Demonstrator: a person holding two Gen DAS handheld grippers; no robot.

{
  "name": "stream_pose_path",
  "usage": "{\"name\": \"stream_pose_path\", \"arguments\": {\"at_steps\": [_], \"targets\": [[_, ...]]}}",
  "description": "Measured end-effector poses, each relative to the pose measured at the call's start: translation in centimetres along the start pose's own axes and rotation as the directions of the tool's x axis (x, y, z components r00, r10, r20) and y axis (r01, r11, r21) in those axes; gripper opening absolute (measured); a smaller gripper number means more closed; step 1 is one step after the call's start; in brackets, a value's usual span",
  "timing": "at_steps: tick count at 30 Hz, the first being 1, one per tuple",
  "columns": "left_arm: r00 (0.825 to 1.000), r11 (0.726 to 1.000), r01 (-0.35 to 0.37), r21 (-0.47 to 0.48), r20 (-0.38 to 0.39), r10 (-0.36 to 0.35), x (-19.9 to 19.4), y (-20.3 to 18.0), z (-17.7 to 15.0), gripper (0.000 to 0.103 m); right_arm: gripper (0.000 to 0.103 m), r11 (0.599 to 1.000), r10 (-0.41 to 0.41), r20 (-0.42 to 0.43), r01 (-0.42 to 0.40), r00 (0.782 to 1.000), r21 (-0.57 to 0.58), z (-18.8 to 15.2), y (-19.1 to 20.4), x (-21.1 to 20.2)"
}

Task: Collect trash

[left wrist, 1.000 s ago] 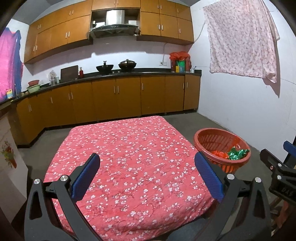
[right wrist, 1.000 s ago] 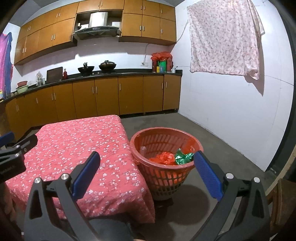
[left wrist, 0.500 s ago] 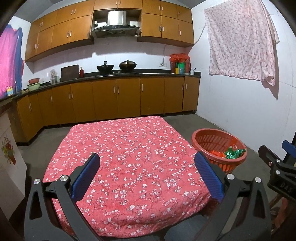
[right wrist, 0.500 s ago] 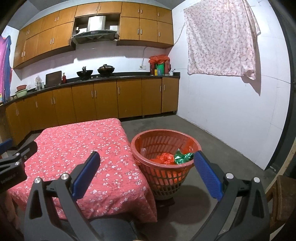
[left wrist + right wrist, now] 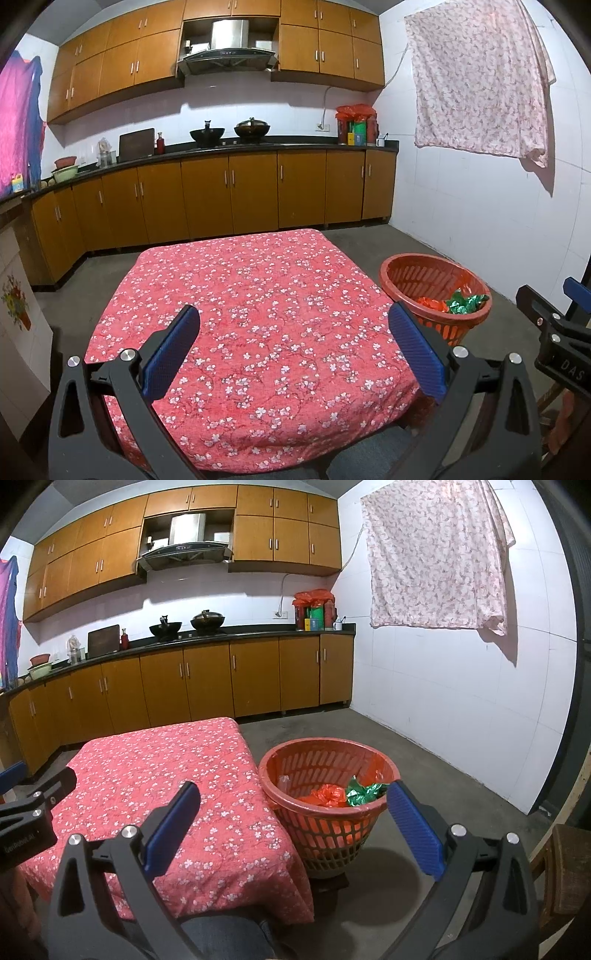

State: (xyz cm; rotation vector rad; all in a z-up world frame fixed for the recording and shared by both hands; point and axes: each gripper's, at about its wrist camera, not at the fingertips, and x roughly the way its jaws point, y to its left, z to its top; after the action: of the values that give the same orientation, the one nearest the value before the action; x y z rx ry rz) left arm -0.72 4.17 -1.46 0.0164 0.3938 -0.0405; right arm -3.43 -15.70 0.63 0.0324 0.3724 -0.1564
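An orange slatted basket [image 5: 325, 823] [image 5: 413, 273] stands on the floor just right of the table. Inside it lie an orange crumpled bag [image 5: 325, 795] [image 5: 430, 304] and a green foil wrapper [image 5: 364, 792] [image 5: 463, 302]. My left gripper [image 5: 295, 354] hangs open above the near half of the red floral tablecloth [image 5: 258, 295], nothing between its blue pads. My right gripper [image 5: 293, 829] is open too, held in front of the basket and the table's right corner [image 5: 236, 834]. Each gripper shows at the other view's edge.
Wooden cabinets and a dark counter [image 5: 229, 147] with woks run along the far wall. A pink cloth [image 5: 476, 81] hangs on the white right wall. Grey floor lies between table and cabinets. A wooden chair [image 5: 565, 871] sits at my right, a person's knee [image 5: 225, 938] below.
Both views have drawn back and risen slightly, so the table and basket look farther away. Both grippers stayed open and empty.
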Motion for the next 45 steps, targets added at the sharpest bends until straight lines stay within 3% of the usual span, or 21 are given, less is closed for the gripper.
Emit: {"name": "stream_pose_path", "arguments": {"at_steps": [45], "targets": [[1.0,1.0,0.012,-0.004,-0.003,-0.012,-0.01,-0.7,0.38,0.101,0.098,1.0,0.001,-0.006,-0.001,1.0,0.01,0.25,-0.29,0.12]]}}
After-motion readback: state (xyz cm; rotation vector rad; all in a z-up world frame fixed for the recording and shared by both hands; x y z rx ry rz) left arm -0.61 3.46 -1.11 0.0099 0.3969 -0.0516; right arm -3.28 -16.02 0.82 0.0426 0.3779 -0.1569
